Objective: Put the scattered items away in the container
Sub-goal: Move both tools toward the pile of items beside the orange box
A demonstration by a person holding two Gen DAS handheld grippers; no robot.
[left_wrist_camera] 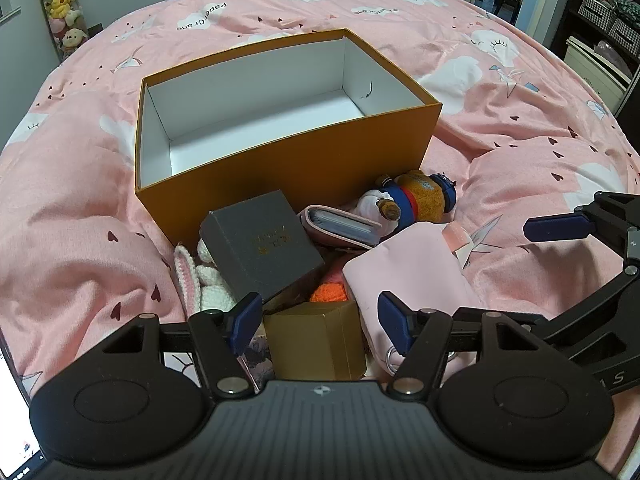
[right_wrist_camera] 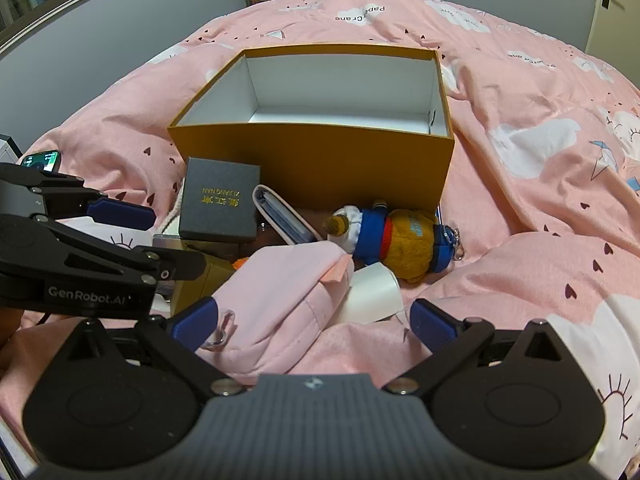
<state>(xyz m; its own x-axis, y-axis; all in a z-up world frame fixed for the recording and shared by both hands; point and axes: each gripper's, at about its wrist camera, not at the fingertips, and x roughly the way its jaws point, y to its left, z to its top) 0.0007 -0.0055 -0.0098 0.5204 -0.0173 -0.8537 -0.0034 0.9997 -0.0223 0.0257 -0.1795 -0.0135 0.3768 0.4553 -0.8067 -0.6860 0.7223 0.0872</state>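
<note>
Gold "XIJIANG NAN" on grey box [right_wrist_camera: 219, 204]; "GenRobot.AI" on left tongs [right_wrist_camera: 120, 236]; both tongs spread, right tongs [right_wrist_camera: 312, 326] too.

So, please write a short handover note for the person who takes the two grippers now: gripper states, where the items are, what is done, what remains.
Left gripper: open, empty, above the gold box.
Right gripper: open, empty, over the pink pouch.
Orange container: on the bed, nothing visible inside.
Pile in front of it: grey gift box, card wallet, plush doll, crochet bunny, orange knit piece.
Done: nothing.
Left: every item.
</note>
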